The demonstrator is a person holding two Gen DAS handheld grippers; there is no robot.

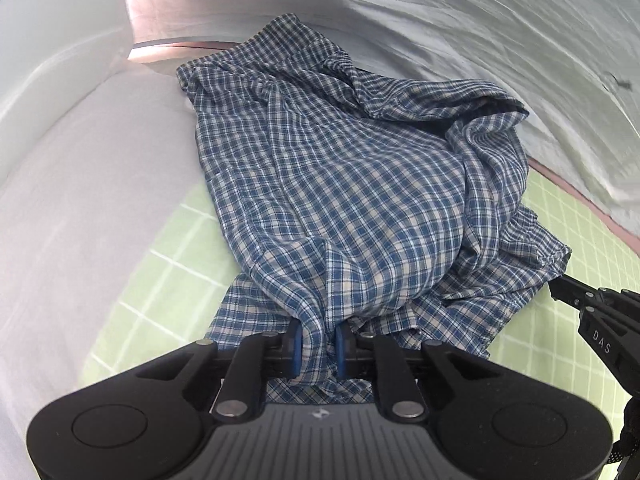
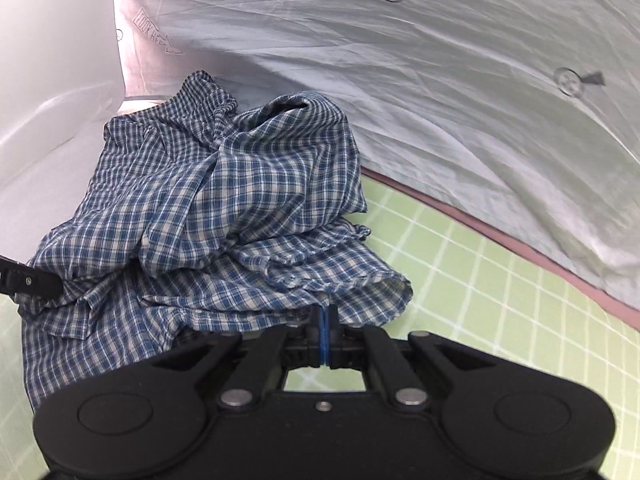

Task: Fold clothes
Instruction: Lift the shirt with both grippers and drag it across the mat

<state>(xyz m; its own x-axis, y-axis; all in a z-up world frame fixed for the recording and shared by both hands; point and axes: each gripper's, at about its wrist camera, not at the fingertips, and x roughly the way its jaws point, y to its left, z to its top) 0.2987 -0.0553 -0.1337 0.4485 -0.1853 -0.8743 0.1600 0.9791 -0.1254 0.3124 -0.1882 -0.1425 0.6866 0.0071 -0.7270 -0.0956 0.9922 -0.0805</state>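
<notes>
A blue and white checked garment [image 1: 340, 200] lies crumpled on a green gridded mat [image 1: 168, 264]. My left gripper [image 1: 318, 346] is shut on a thick bunch of its near edge, cloth filling the space between the blue pads. The right gripper [image 1: 560, 286] shows at the right edge of that view, at the garment's right hem. In the right wrist view the checked garment [image 2: 224, 208] is heaped ahead and to the left. My right gripper [image 2: 325, 330] is shut on the hem's near edge, pads nearly together. The left gripper's finger [image 2: 28, 280] enters from the left edge.
A grey-white wrinkled fabric wall [image 2: 440, 100] with round button marks rises behind and to the right. A pink border [image 2: 520, 240] runs along the mat's far edge. A white surface [image 1: 60, 184] lies to the left. Open green mat [image 2: 500, 304] spreads to the right.
</notes>
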